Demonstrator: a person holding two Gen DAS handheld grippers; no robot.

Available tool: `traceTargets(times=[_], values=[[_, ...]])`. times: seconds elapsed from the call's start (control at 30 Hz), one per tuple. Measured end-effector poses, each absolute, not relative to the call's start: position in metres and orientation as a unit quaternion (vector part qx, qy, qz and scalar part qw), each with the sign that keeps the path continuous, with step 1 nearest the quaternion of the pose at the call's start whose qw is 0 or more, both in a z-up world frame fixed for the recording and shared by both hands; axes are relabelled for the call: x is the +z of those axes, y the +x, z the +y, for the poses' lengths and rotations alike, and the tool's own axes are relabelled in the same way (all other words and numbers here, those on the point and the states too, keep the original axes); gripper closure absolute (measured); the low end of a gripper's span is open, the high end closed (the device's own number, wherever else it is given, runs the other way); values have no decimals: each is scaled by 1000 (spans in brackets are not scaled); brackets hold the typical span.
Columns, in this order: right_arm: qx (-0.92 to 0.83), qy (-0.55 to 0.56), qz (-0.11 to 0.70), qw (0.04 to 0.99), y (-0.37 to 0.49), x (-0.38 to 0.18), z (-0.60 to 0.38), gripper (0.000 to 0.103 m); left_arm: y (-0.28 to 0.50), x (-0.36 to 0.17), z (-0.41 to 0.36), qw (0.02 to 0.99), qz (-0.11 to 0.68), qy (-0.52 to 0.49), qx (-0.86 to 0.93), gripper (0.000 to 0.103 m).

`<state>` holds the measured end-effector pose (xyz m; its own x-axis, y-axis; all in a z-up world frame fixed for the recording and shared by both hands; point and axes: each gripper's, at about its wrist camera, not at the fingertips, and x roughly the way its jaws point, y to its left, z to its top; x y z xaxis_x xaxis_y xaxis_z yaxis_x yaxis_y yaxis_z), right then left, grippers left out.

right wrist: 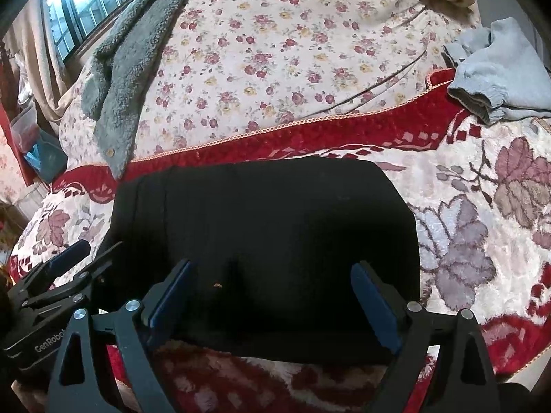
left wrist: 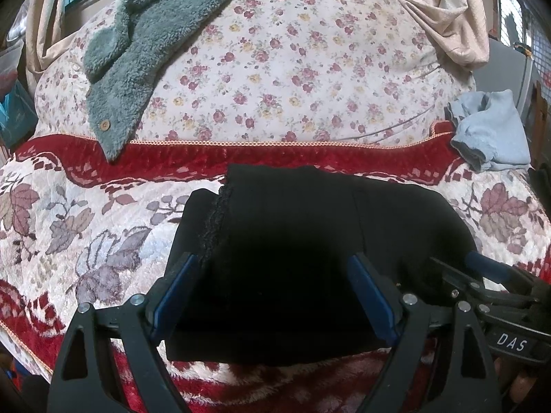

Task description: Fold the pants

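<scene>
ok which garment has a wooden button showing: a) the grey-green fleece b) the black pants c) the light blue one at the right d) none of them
a: a round wooden button sits near the lower tip of the grey-green fleece, which lies on the floral quilt; the folded black pants and the light blue garment show none.

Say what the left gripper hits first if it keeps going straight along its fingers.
Most likely the folded black pants: the left gripper, jaws open, points down at them, and they fill the line between its fingers. The red floral blanket lies beneath. Depth is unclear.
</scene>
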<state>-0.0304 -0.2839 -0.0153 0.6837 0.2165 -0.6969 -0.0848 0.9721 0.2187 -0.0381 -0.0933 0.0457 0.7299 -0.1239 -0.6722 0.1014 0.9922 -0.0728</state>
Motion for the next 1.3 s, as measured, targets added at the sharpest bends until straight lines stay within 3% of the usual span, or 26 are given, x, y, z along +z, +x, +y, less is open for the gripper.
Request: traceTargets(times=[1.3], values=[[84,89,392,912,-31,-19,-282,8,-44,46,-95,939,337,6,-60,15]])
